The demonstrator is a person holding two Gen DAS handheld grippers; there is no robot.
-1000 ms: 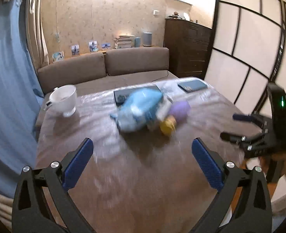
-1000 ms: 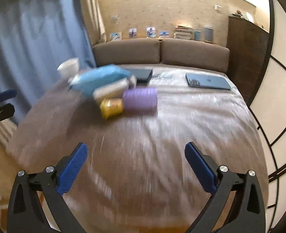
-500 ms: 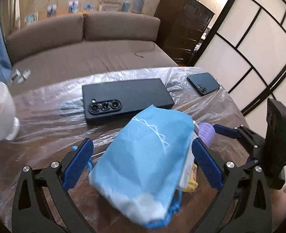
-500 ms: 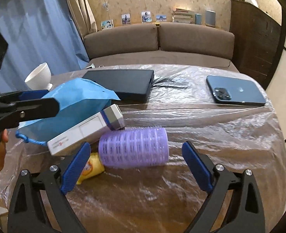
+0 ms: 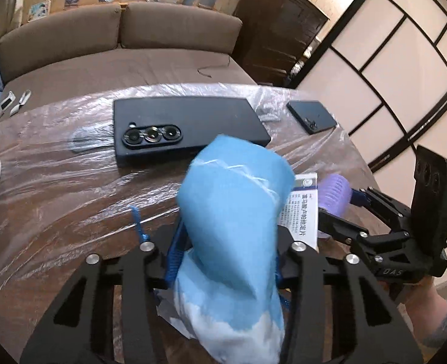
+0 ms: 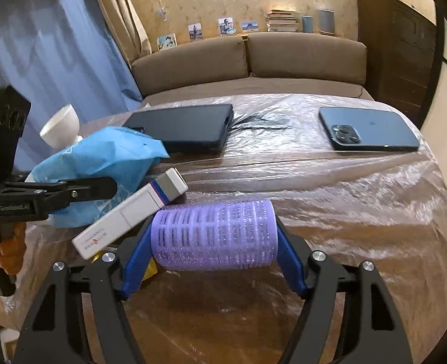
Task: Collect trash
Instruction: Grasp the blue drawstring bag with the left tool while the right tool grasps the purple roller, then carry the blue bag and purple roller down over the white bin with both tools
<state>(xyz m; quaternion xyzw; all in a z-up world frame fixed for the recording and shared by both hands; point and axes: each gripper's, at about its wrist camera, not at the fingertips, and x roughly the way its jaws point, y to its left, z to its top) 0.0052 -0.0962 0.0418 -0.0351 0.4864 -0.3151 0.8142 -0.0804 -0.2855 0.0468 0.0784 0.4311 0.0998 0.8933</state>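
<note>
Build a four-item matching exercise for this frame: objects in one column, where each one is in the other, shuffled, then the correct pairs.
Things
1. blue bag
2. purple hair roller
3. white box
4. black foldable phone

Places
A. lying flat on the table, behind the blue bag
B. between the right gripper's closing jaws
C. clamped in the left gripper
D. slanted between the bag and the roller

Pairs: 1-C, 2-B, 3-D, 4-A
</note>
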